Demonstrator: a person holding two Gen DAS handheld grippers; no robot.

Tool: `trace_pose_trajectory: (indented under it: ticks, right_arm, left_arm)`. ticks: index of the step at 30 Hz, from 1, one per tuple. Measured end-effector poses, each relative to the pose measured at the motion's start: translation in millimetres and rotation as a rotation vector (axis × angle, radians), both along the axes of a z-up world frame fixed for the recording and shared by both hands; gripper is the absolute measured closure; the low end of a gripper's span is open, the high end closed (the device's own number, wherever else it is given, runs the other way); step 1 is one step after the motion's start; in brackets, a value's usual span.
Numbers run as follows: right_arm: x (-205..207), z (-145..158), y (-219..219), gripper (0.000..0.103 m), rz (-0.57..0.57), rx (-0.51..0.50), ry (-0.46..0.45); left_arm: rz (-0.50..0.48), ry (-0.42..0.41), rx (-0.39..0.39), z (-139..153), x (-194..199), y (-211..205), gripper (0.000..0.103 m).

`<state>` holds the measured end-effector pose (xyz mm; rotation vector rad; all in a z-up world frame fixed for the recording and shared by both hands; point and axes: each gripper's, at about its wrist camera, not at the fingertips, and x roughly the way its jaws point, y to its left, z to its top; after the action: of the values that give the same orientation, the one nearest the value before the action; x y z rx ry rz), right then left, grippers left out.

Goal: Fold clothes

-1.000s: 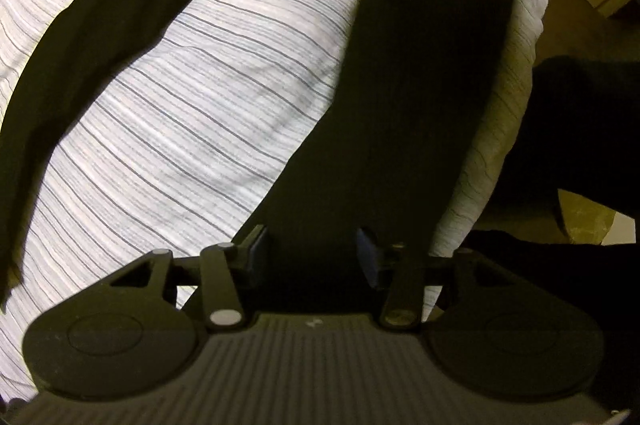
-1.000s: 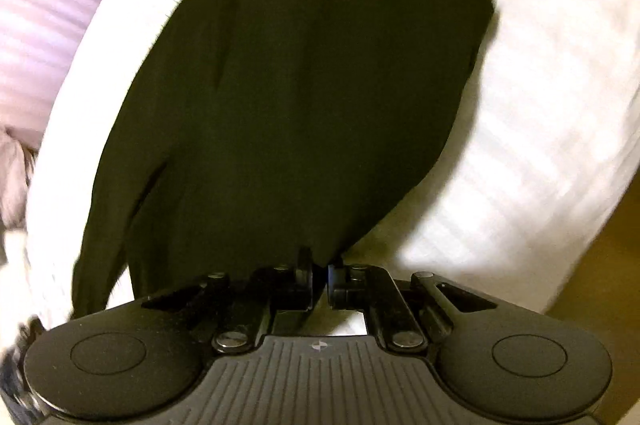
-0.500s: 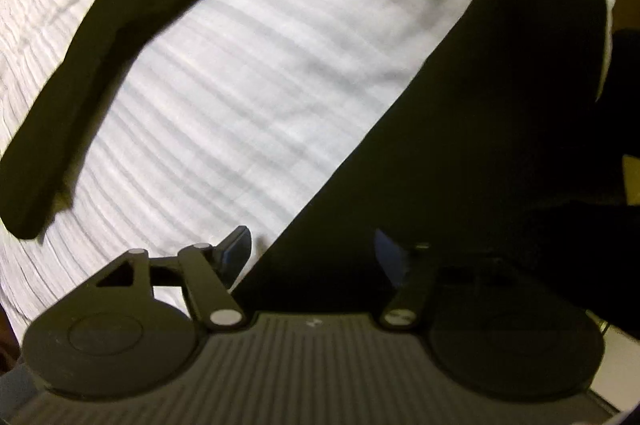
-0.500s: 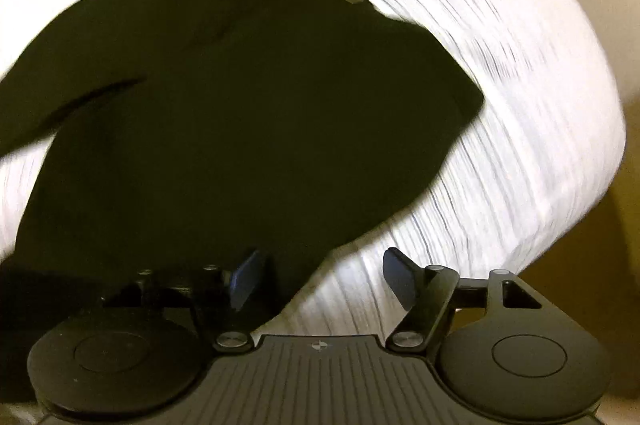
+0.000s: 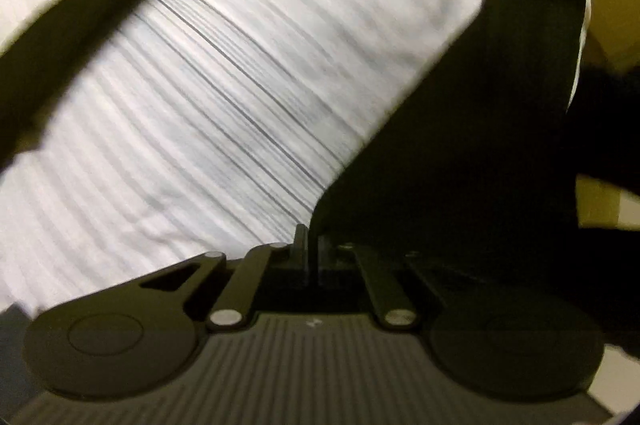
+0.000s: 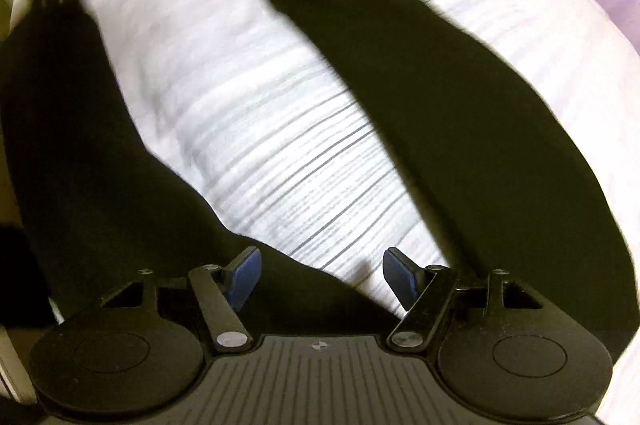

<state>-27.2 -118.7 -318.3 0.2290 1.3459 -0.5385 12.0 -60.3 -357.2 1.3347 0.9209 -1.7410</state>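
Since a second ago: left gripper (image 5: 313, 257) went from spread jaws to pinched shut on the edge of the black garment (image 5: 460, 153); right gripper (image 6: 320, 277) let go, jaws now wide, holding nothing.
Garment: two long dark bands splayed across the striped bed (image 6: 280, 153).
Relation: right band (image 6: 460, 97) runs away from the right jaws, nearest that hand.

Left tool (image 5: 311, 257) clamped tight, fingers (image 5: 300, 249) pressed nearly together with just a sliver of a gap, pinching dark cloth. Right tool (image 6: 322, 279) spread wide, blue pads (image 6: 244, 275) angled outward and gripping nothing. Both pointing forward and down, pretty blurry.
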Motion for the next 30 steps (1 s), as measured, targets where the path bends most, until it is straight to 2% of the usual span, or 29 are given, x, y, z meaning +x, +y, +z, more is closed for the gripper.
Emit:
trace_pose_trajectory:
  ticks: [3, 6, 9, 13, 18, 21, 24, 25, 26, 27, 28, 30]
  right_arm:
    - [-13.7, -3.5, 12.0, 0.033, 0.024, 0.041, 0.064]
    - [-39.0, -8.6, 35.7, 0.032, 0.006, 0.069, 0.104]
    - [-40.4, -0.1, 38.2, 0.032, -0.019, 0.06, 0.078]
    - [-35.4, 15.1, 35.6, 0.032, -0.052, 0.038, 0.027]
    - [-6.7, 22.9, -1.2, 0.032, -0.052, -0.008, -0.082]
    - [11.5, 21.7, -23.8, 0.032, -0.05, 0.044, -0.17]
    - [29.6, -0.3, -31.2, 0.033, 0.051, 0.107, -0.149]
    - [35.6, -9.0, -32.7, 0.042, 0.091, 0.128, -0.136]
    - [40.4, -14.7, -31.2, 0.064, 0.134, 0.144, -0.119]
    - [43.9, -17.5, -27.0, 0.076, 0.178, 0.156, -0.1]
    - [46.5, -18.8, -24.6, 0.101, 0.212, 0.157, -0.083]
    - [48.1, -16.0, -27.5, 0.103, 0.23, 0.131, -0.069]
  left_arm:
    - [0.146, 0.019, -0.091, 42.7, 28.4, 13.1, 0.1]
    - [0.212, 0.042, -0.066, 51.7, 30.2, 28.0, 0.1]
    - [0.16, -0.008, -0.019, 37.8, 15.5, 32.1, 0.1]
    - [0.155, -0.024, -0.03, 26.5, 24.1, 24.7, 0.1]
    - [0.133, -0.028, -0.075, 41.9, 34.6, 7.3, 0.099]
    - [0.134, -0.023, -0.092, 46.6, 37.2, 6.2, 0.099]
    - [0.135, -0.02, -0.099, 48.4, 39.0, 5.2, 0.099]
    - [0.135, -0.019, -0.102, 49.0, 39.6, 4.9, 0.099]
    - [0.136, -0.018, -0.105, 49.5, 40.2, 4.6, 0.098]
    - [0.136, -0.017, -0.107, 50.1, 40.8, 4.2, 0.098]
    - [0.136, -0.016, -0.11, 50.7, 41.4, 3.9, 0.098]
    - [0.142, -0.015, -0.123, 52.6, 44.6, 0.4, 0.098]
